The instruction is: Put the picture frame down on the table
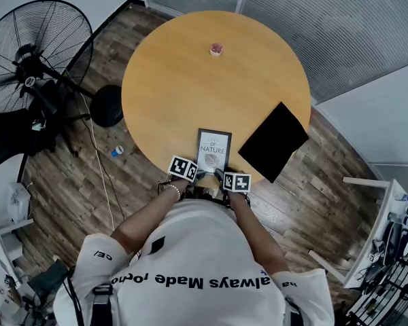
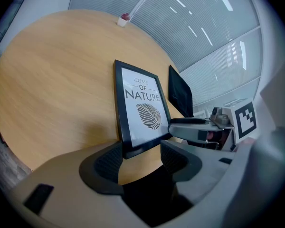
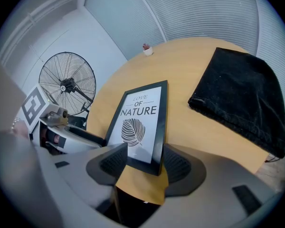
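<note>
The left gripper (image 2: 141, 158) and right gripper (image 3: 146, 163) both had their jaws spread, each straddling a near corner of the picture frame (image 1: 213, 150) rather than pinching it. The frame seemed to lie face up by the front edge of the round wooden table (image 1: 183, 80). It looked light, stiff and probably glazed, so best held by its black border. A black cloth (image 1: 273, 141) lay just beside it, and a fan (image 1: 34, 53) stood on the plank floor beyond.
</note>
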Motion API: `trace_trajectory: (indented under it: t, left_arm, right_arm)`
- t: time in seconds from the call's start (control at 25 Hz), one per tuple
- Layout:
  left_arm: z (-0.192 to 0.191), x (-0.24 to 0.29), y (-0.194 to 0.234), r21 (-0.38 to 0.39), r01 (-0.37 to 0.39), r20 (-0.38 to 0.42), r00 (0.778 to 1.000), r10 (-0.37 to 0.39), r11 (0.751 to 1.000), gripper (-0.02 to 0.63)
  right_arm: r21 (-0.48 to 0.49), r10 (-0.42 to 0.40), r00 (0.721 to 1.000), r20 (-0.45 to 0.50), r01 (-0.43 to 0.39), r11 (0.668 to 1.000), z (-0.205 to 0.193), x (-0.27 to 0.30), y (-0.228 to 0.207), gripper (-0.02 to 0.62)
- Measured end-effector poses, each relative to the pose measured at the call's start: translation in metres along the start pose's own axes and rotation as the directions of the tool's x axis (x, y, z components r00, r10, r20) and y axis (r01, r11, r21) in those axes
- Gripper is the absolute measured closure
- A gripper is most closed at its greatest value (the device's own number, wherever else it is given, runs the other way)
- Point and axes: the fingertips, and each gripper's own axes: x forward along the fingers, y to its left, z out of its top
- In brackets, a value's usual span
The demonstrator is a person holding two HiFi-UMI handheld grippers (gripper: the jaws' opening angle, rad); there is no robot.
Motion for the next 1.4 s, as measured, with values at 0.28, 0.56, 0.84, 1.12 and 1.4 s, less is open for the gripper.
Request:
trace_trajectory:
  t: [0.28,0.56,0.84,1.12,1.4]
  left_arm:
    - [0.005,-0.007,-0.001,0.011,0.001,0.027,1.000,-0.002,1.000,0.362]
    - [0.026,-0.028,-0.012,0.053,0.009,0.123,0.992,-0.015,0.999,0.405]
    - [0.058,-0.062,-0.033,0.132,-0.003,0.264,0.964,-0.032,0.991,0.485]
    - [0.095,-0.106,-0.059,0.250,-0.066,0.420,0.906,-0.047,0.966,0.523]
    - [0.121,-0.146,-0.086,0.339,-0.124,0.531,0.844,-0.081,0.932,0.543]
  right_arm:
    - [-0.033,-0.015,1.000,0.026,0.016,0.999,0.006,-0.006,0.000,0.364]
    - [-0.124,0.012,0.992,0.123,0.003,0.992,0.037,-0.027,0.014,0.382]
    - [-0.206,0.069,0.960,0.273,-0.011,0.978,0.080,-0.065,0.029,0.452]
    - [-0.310,0.118,0.917,0.382,0.007,0.951,0.120,-0.102,0.051,0.496]
    - [-0.356,0.172,0.866,0.469,0.007,0.934,0.152,-0.144,0.076,0.517]
